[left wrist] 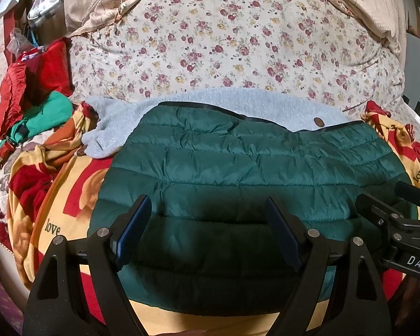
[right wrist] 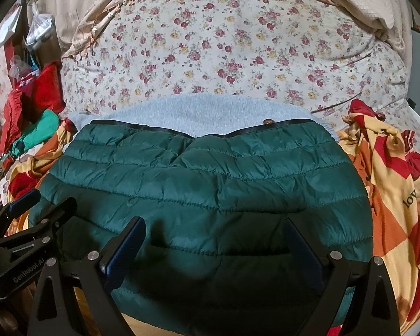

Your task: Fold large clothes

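Red and green clothes (left wrist: 33, 106) heaped far left on bed. Left tongs (left wrist: 210, 224) released, spread wide above near edge of green quilted jacket (left wrist: 252, 162), nothing gripped. Jacket lies flat mid-bed on patterned blanket (left wrist: 70, 190), grey fleece garment (left wrist: 120, 123) behind it. Right tongs (right wrist: 215, 240) likewise released, hovering over jacket.
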A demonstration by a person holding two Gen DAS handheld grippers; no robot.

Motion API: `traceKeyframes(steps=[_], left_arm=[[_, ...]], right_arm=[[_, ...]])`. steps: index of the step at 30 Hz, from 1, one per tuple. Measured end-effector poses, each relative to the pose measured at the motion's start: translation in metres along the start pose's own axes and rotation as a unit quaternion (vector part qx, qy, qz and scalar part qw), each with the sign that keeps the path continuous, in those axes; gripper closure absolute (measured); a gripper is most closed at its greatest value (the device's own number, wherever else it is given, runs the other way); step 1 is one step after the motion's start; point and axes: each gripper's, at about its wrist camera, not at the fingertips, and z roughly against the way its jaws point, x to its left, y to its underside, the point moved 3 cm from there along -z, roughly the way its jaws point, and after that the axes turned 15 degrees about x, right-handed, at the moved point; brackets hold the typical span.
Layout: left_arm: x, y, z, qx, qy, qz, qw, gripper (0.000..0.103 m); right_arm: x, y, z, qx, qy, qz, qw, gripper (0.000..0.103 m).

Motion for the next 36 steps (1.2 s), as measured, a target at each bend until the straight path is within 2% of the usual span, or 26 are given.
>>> traceKeyframes(steps=[36], left_arm=[[0.004,0.0,-0.009,0.008,0.005,-0.002,1.0,0.02]], right_arm=[[-0.003,-0.005,-0.015,0.015,-0.003,0.006,1.0,0.006]])
